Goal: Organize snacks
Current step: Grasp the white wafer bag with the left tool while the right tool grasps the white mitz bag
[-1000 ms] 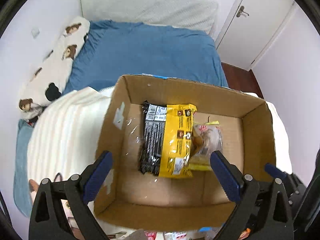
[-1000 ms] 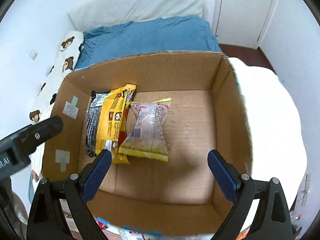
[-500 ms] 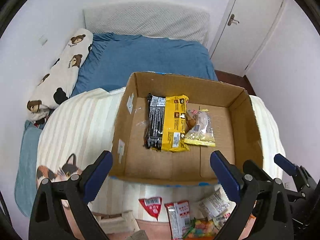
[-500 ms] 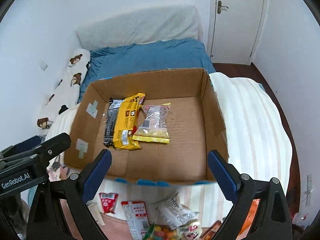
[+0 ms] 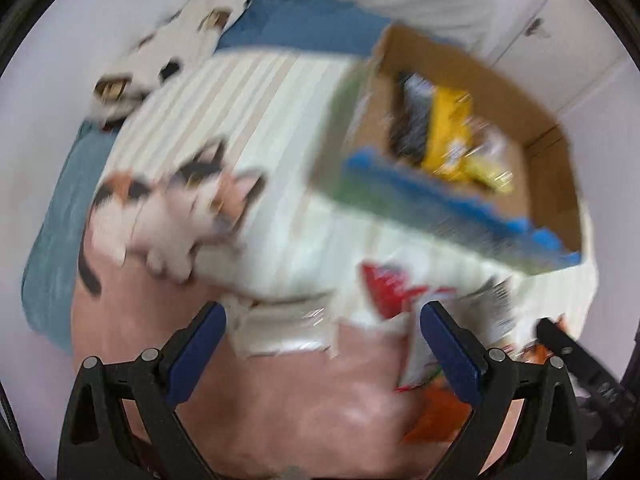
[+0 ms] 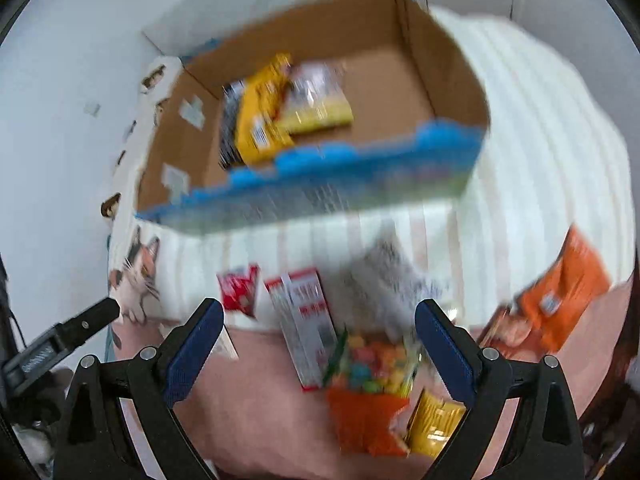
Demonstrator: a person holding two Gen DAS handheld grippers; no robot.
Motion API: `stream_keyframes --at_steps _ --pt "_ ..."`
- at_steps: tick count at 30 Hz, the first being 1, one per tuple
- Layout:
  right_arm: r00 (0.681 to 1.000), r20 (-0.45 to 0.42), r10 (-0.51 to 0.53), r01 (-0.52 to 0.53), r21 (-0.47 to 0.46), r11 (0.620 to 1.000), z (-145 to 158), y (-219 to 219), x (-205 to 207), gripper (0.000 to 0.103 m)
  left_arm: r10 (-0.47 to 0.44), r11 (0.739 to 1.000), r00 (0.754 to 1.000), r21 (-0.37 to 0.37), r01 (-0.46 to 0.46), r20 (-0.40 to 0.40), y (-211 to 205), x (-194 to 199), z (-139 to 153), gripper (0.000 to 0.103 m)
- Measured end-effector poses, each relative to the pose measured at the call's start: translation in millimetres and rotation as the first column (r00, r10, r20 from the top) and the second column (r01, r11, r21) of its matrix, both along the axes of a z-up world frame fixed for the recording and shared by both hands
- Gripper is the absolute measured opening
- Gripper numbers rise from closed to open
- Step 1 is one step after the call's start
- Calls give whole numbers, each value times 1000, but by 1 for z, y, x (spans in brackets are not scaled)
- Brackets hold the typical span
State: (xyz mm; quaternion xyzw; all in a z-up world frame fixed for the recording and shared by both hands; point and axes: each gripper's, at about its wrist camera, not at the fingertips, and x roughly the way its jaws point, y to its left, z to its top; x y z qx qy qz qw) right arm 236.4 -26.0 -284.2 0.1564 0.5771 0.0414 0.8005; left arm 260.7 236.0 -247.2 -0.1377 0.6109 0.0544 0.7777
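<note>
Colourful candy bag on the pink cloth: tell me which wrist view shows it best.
The right wrist view: the candy bag lies between the open right gripper fingers, blurred but whole. The left wrist view shows at most an indistinct edge behind its right finger.

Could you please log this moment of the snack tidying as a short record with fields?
left gripper: open, empty
right gripper: open, empty
cardboard box: on the striped blanket
in box: yellow packet, clear packet
outside box: candy bag, orange packet, red-and-white packet
image quality: motion-blurred
</note>
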Motion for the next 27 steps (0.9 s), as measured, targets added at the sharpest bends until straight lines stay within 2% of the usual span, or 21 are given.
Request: stream_keyframes --at_steps 2,5,6,7,8,9,10,12,13,14,16,18,19,20,22,24,27 --pt "999 -52 -3 3 -6 1000 -18 -4 -1 99 -29 999 999 35 30 -46 4 -4 -24 100" --pt "994 -105 20 -23 -27 999 -37 -6 0 99 -177 978 978 88 187 -111 -9 -2 -56 100" --pt "993 -117 34 -39 -41 998 -41 -6 1 99 -242 961 960 102 257 -143 -17 -1 -67 100" --pt "991 -125 46 -53 -59 997 -44 -5 2 99 -323 928 927 132 350 -189 -28 0 -82 100" --pt "990 -131 56 -67 -81 994 -47 -4 2 99 -363 901 904 162 402 -225 -36 0 -91 100" --pt "989 -136 63 -77 -100 992 -48 -3 4 99 -414 860 869 197 471 -270 -46 -2 -103 100" --pt "988 -138 68 -85 -122 989 -50 -3 5 99 -449 826 845 226 517 -291 -54 -3 -111 100" --pt "986 -145 79 -102 -160 982 -54 -2 9 99 -470 780 819 279 560 -330 -62 -2 -126 100" --pt "985 -154 83 -111 -178 978 -57 -2 11 99 -466 777 820 290 559 -332 -63 0 -130 98" --pt "982 -165 93 -124 -190 974 -61 -1 14 99 -456 788 829 286 545 -323 -62 3 -132 96" --pt "977 -184 111 -150 -216 965 -70 0 21 99 -396 836 866 270 478 -306 -56 13 -134 85" --pt "972 -194 134 -180 -245 953 -79 1 28 99 -264 932 923 172 319 -278 -37 25 -133 84" --pt "971 -188 146 -192 -257 947 -83 2 32 99 -202 962 943 126 241 -265 -27 29 -131 84" --pt "970 -184 159 -206 -271 940 -86 3 36 99 -157 978 953 91 186 -258 -19 30 -131 84" --pt "966 -194 171 -223 -295 929 -96 4 44 99 -84 996 966 7 88 -246 -5 30 -129 84" --pt "963 -200 178 -230 -274 934 -106 3 51 94 -77 997 969 -21 74 -237 -3 27 -126 84" --pt "971 -190 141 -185 -239 953 -113 -1 51 69 -152 988 963 -9 154 -223 -11 24 -119 84"
